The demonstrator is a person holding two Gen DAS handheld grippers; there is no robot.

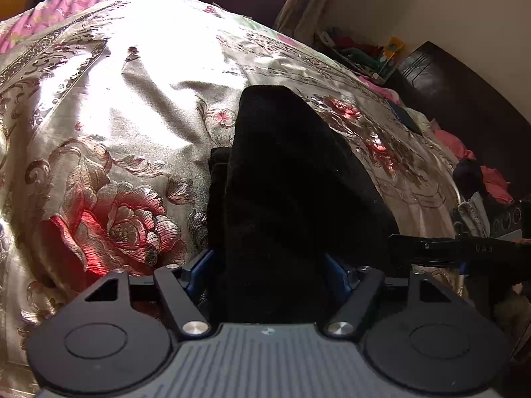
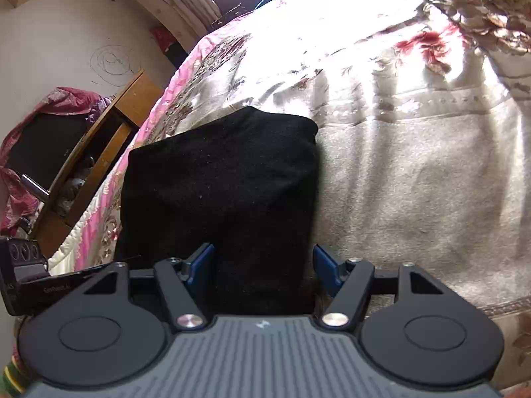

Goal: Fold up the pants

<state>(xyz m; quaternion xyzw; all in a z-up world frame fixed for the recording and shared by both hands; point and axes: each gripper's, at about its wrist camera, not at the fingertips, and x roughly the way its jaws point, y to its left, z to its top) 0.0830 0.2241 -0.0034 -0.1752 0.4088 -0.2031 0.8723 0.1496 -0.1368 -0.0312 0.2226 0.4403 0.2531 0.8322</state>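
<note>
Both grippers stand spread around the folded black pants [image 1: 292, 179] on the flowered bedspread [image 1: 109, 126]: left gripper [image 1: 270, 273] and right gripper [image 2: 264, 265] each have blue pads beside the cloth, not visibly pinching it. A fold looks just laid down, near done. Next, judge whether another fold is needed, then regrip the near edge.

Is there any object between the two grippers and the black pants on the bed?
Nothing visible. The black fabric pants lie folded on the shiny floral bedspread, and their near end already sits between the blue pads of the left gripper and of the right gripper. Whether the pads press the cloth is unclear.
</note>
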